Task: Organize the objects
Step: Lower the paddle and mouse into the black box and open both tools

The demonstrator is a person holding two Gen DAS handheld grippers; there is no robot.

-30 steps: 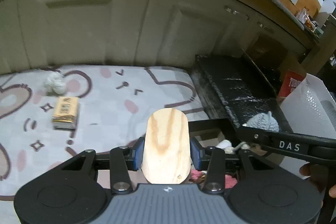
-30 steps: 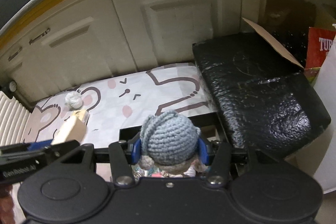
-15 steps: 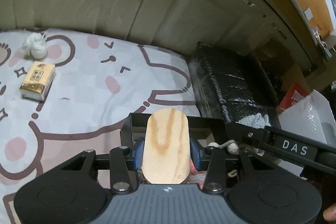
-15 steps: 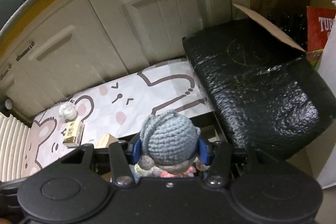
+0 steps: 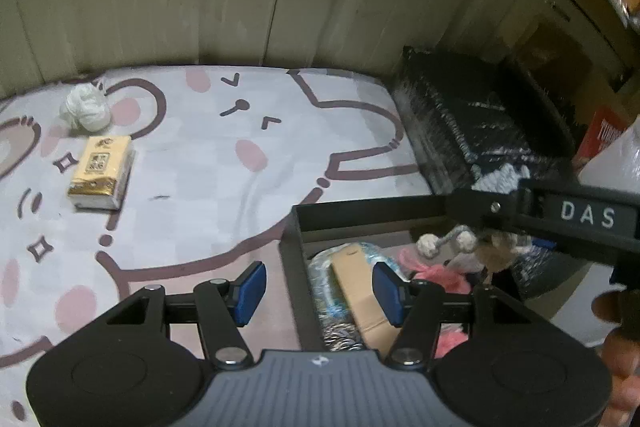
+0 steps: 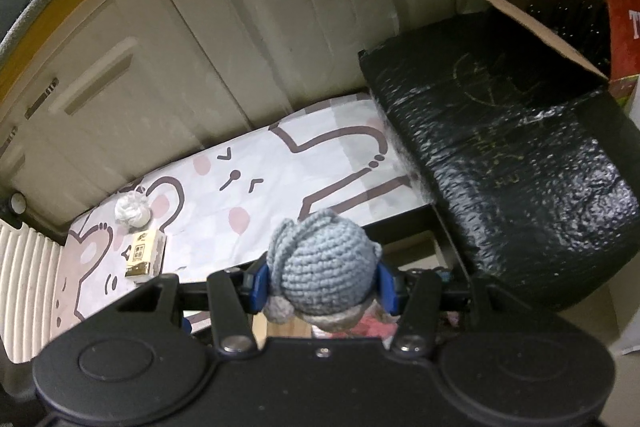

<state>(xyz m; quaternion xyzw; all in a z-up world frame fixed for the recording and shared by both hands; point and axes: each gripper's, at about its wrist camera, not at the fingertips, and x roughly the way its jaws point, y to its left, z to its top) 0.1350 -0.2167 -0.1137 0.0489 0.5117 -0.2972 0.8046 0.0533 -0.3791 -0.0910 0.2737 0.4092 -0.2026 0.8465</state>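
Right wrist view shows my right gripper (image 6: 320, 285) pinching the knitted doll (image 6: 320, 263) above the black bin (image 5: 360, 213), so I'd lower it beside the wooden piece (image 5: 360, 291) before releasing, my left gripper (image 5: 318, 291) spread empty.

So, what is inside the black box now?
In the black box lie a wooden piece on a shiny bluish packet and something pink. The grippers cover the rest.

- One tissue pack (image 5: 100, 173) on the left.
- One white crumpled ball (image 5: 85, 107) beyond it.
- One black bin (image 5: 294, 259), near right.
- One crocheted doll (image 6: 326, 269).
- One black wrapped bundle (image 6: 508, 147), far right.
- Two tongs (image 5: 318, 287), (image 6: 322, 287).
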